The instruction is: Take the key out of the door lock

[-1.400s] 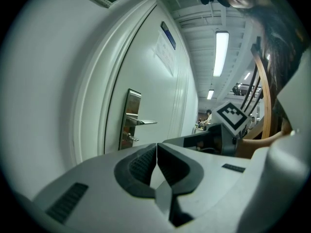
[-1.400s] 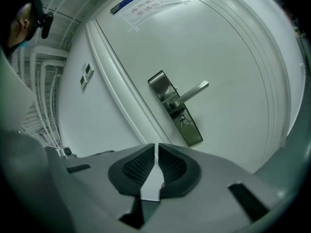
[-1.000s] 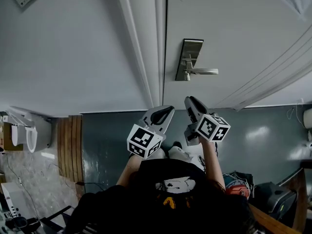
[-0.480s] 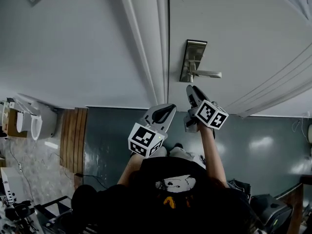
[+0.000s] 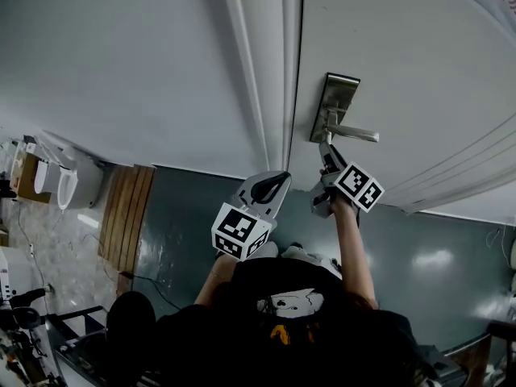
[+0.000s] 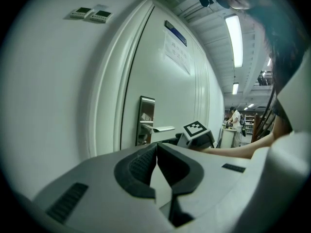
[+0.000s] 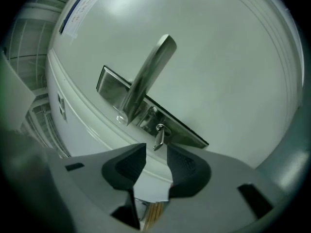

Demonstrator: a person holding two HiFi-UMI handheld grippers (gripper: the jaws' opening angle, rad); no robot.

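Towards the door [image 5: 419, 47], the right gripper [image 7: 156, 152] has been raised to just below the lock [image 5: 339, 107], upper right in the head view. Its jaws are opening, with the key [image 7: 159, 137], in the lock, at their tips, not yet pinched. The left gripper [image 6: 156, 147] is pressed together, empty. The door notices [image 6: 176, 50] cannot be read.

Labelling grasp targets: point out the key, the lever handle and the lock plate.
key [image 7: 158, 139]: right gripper view, its exposed part.
lever handle [image 7: 148, 76]: right gripper view, middle of the lever.
lock plate [image 5: 339, 89]: head view, bare upper part above the lever.
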